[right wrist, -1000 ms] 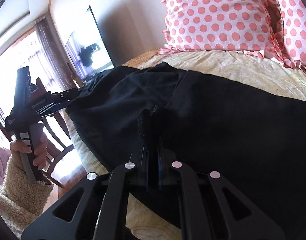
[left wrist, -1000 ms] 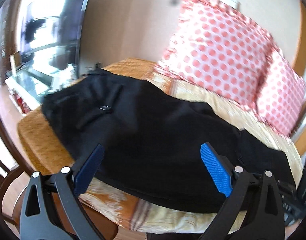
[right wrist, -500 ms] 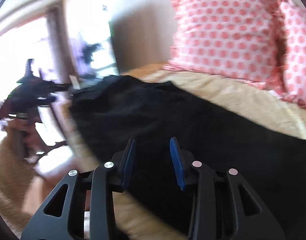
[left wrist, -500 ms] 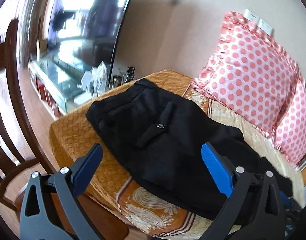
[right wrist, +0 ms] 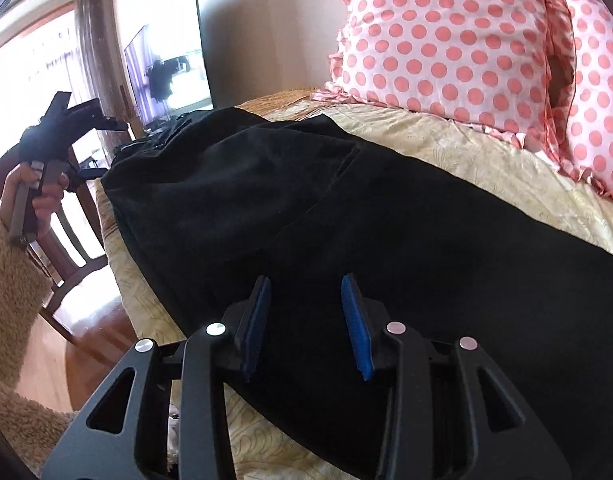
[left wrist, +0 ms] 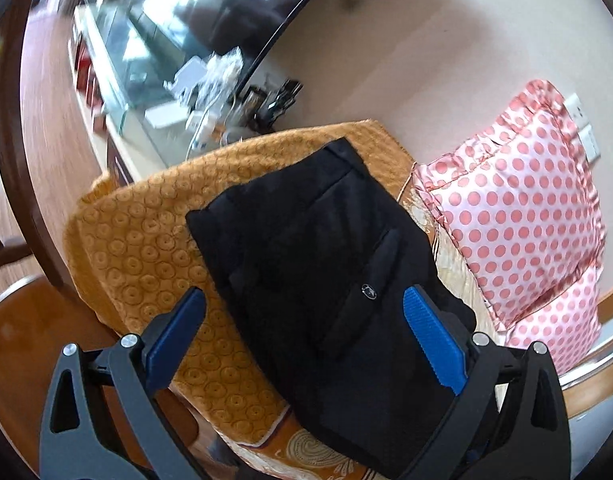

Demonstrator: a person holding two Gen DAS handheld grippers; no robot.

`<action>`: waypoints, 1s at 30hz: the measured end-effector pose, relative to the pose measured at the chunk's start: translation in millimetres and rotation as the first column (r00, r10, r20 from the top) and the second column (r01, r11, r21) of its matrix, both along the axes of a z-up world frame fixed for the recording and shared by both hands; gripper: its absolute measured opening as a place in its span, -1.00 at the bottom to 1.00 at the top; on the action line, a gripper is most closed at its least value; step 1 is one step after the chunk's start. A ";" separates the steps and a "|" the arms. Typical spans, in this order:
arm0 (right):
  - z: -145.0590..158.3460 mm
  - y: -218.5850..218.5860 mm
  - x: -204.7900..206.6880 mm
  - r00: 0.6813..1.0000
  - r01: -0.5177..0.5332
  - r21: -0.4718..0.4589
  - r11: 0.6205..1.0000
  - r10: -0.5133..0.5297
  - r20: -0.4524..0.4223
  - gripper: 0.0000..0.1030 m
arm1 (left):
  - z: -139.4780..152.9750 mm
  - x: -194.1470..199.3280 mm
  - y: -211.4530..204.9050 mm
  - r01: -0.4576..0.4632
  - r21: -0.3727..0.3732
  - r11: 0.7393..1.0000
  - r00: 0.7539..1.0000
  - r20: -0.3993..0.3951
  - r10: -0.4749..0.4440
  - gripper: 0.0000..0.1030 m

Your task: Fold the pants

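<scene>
Over the bed's near edge, the right gripper (right wrist: 306, 320) has jaws half spread, holding nothing; a second ago it pinched the black pants (right wrist: 386, 208). Left gripper (left wrist: 302, 340) hovers wide open over them.

Left tongs (left wrist: 302, 308) spread wide; right tongs (right wrist: 306, 292) parted, both empty.
</scene>
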State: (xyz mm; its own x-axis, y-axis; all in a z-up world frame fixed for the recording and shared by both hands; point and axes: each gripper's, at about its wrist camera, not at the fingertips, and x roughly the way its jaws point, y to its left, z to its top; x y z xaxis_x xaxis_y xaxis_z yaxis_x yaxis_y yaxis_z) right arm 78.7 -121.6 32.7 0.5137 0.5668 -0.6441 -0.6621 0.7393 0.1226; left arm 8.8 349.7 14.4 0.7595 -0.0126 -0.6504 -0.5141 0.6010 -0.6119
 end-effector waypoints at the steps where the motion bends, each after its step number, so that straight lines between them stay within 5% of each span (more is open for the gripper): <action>1: -0.3 0.6 -1.5 1.000 -0.001 0.001 1.000 0.001 0.002 -0.23 | -2.6 0.4 1.5 0.003 -0.018 1.000 1.000 0.002 -0.003 0.92; 16: -0.8 -3.2 0.5 1.000 -0.004 0.017 1.000 0.004 -0.003 -0.15 | -3.5 22.1 -22.1 0.081 -0.015 0.997 0.997 -0.005 -0.081 0.88; 25: 2.5 -12.4 -3.1 1.000 0.019 0.059 0.998 -0.019 0.010 0.13 | -7.7 19.7 -20.3 0.038 -0.030 0.999 0.999 -0.025 -0.039 0.44; 30: 7.4 -26.2 -8.3 0.999 0.031 0.104 0.994 -0.033 0.017 0.33 | -7.3 25.1 -19.6 -0.003 0.043 0.999 0.995 -0.098 0.007 -0.27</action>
State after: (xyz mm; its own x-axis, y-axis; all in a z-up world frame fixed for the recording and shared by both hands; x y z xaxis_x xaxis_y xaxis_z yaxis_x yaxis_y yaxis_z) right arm 70.4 -147.9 40.1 0.5443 0.6129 -0.5728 -0.6412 0.7442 0.1872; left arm 33.9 330.1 7.1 0.6917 0.0202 -0.7219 -0.5738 0.6225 -0.5322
